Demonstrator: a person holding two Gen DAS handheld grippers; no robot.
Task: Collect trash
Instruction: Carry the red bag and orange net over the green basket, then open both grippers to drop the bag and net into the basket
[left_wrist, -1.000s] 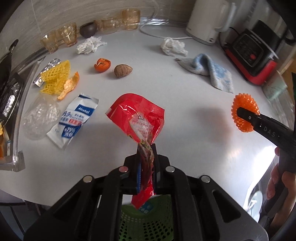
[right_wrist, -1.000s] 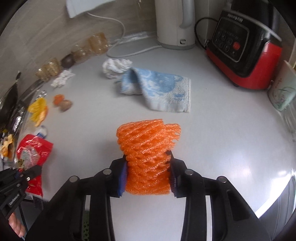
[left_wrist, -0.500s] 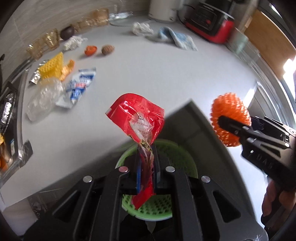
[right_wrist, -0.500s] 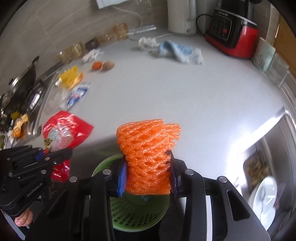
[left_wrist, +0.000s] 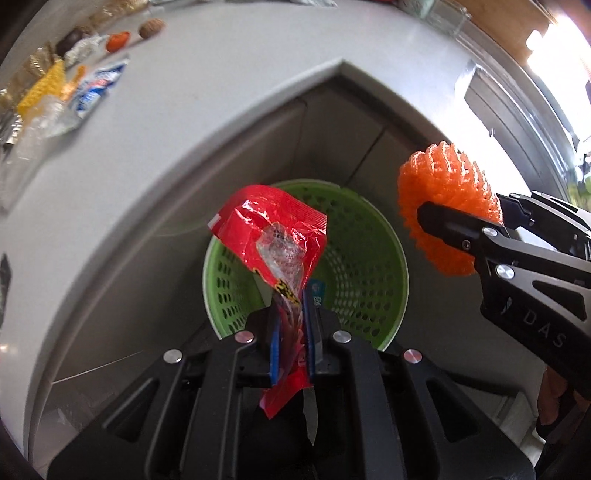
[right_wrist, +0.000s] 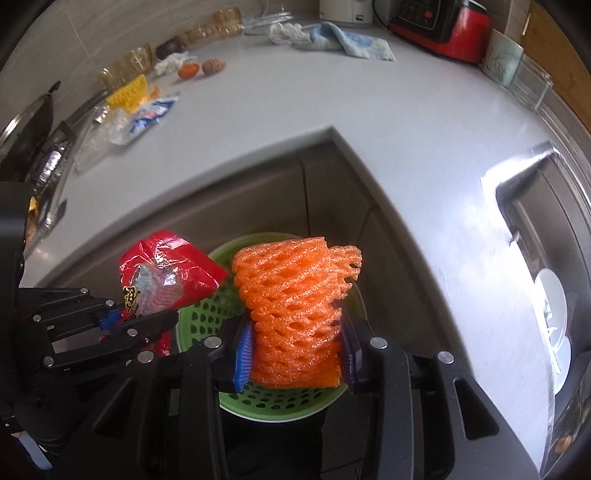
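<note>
The left gripper has its jaws clamped on a crinkled red plastic wrapper, above a perforated green plastic basket. The right gripper has its jaws half-open, squeezing an orange foam net sleeve.

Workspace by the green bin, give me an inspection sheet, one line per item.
Surface: grey counter, trash at far left.
Job's things: red wrapper and orange foam net over green bin.
Clutter: wipes packet, yellow net, blue towel.
Grippers: left gripper shut on wrapper; right gripper shut on net.
Cables: nothing seen.
Surroundings: red appliance, glasses.
</note>
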